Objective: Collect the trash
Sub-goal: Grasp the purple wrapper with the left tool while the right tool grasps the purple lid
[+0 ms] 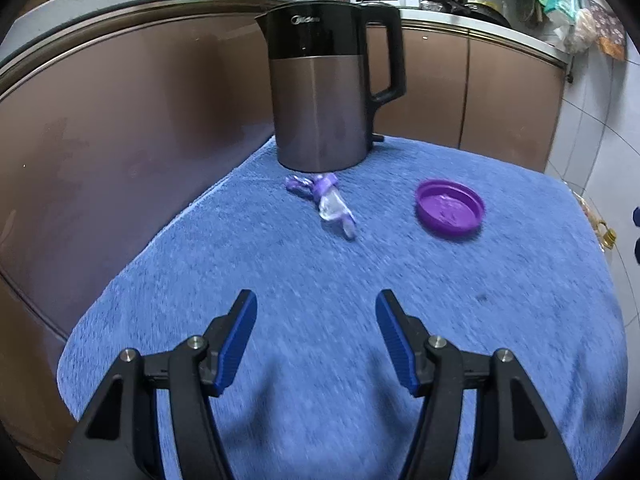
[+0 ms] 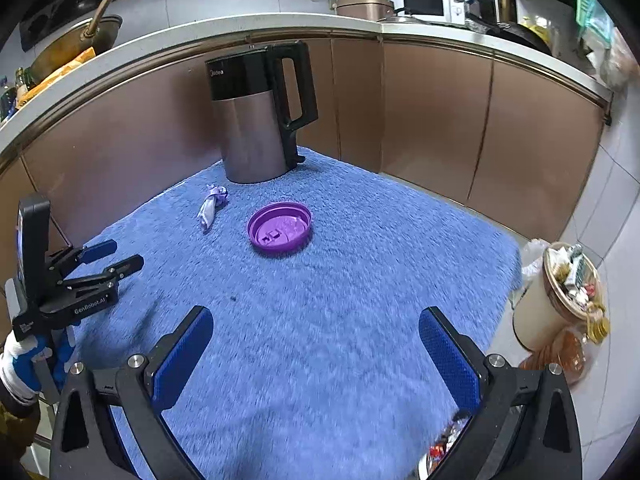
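Partly cut off: trash bin (image 2: pixel 560 300), R edge.

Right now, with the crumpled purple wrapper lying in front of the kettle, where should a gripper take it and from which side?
Probably at the wrapper's clear, bulkier middle, coming down from above on the near side, away from the kettle. It lies flat on the blue towel, long and thin, so jaws should straddle its narrow width. The left gripper is open and faces it.
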Demonstrator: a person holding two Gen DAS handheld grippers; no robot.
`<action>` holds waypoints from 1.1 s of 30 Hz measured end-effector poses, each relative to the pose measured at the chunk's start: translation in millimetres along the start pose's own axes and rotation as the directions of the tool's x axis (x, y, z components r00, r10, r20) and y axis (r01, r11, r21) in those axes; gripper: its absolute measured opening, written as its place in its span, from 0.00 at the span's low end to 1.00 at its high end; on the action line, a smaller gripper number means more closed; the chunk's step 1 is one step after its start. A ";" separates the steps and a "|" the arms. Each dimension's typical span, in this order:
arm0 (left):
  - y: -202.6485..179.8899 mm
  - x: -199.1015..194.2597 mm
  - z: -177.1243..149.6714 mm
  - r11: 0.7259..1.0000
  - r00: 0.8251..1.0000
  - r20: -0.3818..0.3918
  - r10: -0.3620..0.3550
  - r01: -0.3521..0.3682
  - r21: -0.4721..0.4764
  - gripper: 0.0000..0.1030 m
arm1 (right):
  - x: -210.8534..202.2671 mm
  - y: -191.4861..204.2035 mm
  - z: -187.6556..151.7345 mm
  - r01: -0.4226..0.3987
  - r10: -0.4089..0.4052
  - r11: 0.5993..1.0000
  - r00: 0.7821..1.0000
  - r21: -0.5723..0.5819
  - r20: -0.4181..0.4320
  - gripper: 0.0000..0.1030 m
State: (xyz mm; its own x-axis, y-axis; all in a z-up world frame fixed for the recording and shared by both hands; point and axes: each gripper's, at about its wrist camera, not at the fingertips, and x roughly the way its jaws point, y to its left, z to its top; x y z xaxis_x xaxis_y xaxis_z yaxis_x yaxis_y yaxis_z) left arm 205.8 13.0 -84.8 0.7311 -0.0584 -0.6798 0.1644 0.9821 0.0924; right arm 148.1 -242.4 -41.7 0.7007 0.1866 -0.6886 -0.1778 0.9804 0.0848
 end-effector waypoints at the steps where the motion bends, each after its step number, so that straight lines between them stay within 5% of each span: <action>1: 1.4 3.9 3.4 1.000 1.000 -0.003 0.002 -0.002 -0.007 0.58 | 8.1 -0.6 5.5 -0.002 0.002 1.000 1.000 -0.006 -0.004 1.00; 12: 19.4 72.8 67.9 0.993 0.997 -0.064 -0.034 0.026 -0.116 0.58 | 92.2 -13.6 59.8 -0.058 0.059 0.997 0.998 0.049 -0.034 0.92; 28: 13.9 145.3 92.1 0.985 0.988 -0.144 -0.064 0.039 -0.170 0.57 | 175.2 0.5 73.4 -0.109 0.121 0.991 0.979 0.079 -0.165 0.44; 33: 10.3 162.0 87.6 0.979 0.980 -0.175 -0.096 0.061 -0.195 0.37 | 183.5 3.0 71.8 -0.112 0.126 0.990 0.974 0.082 -0.189 0.28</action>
State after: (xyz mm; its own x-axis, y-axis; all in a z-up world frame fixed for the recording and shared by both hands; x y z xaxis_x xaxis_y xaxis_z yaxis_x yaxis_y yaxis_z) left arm 384.0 -2.0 -130.1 0.5847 -0.1197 -0.8024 0.0762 0.9928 -0.0926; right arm 325.8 -200.6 -116.1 0.5299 0.2930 -0.7958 -0.1980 0.9552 0.2198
